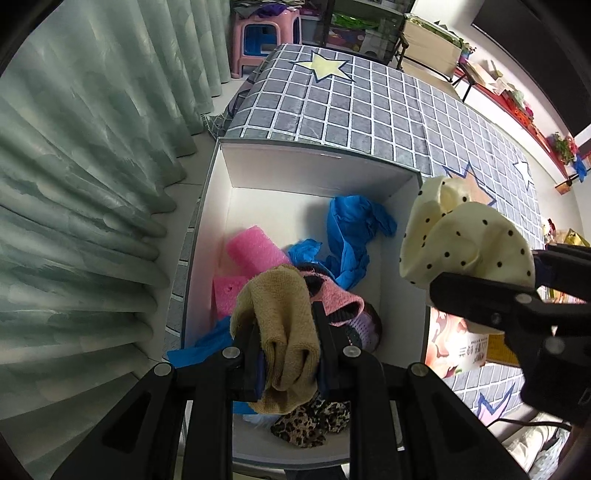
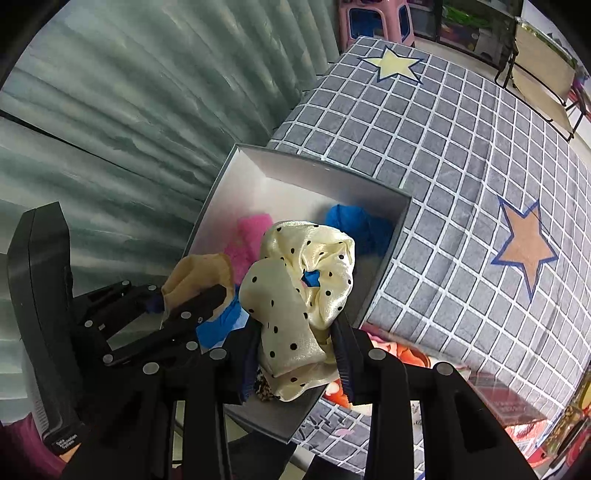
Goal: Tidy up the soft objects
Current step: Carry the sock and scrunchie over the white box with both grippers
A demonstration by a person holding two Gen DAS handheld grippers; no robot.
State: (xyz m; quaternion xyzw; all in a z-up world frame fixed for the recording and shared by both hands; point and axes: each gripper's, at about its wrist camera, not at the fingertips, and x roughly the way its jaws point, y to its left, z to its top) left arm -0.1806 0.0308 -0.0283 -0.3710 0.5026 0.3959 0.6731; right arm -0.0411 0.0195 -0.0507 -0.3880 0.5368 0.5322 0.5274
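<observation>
My left gripper [image 1: 290,354] is shut on a tan knitted sock [image 1: 277,314], held over the white box [image 1: 317,166]. Inside the box lie pink foam pieces [image 1: 255,251], blue gloves [image 1: 354,229], a pink and black knitted piece [image 1: 332,295] and a leopard-print cloth [image 1: 310,424]. My right gripper [image 2: 295,354] is shut on a cream satin scrunchie with black dots [image 2: 306,273], above the box's right rim [image 2: 391,254]. In the left wrist view the scrunchie [image 1: 465,243] hangs to the right of the box. The right wrist view shows the left gripper [image 2: 192,306] with the sock [image 2: 195,277].
The box stands at the edge of a bed with a grey checked cover [image 1: 388,107] with star prints. Green curtains [image 1: 92,166] hang on the left. A pink stool [image 1: 262,33] and shelves stand beyond the bed. A printed package [image 1: 458,347] lies right of the box.
</observation>
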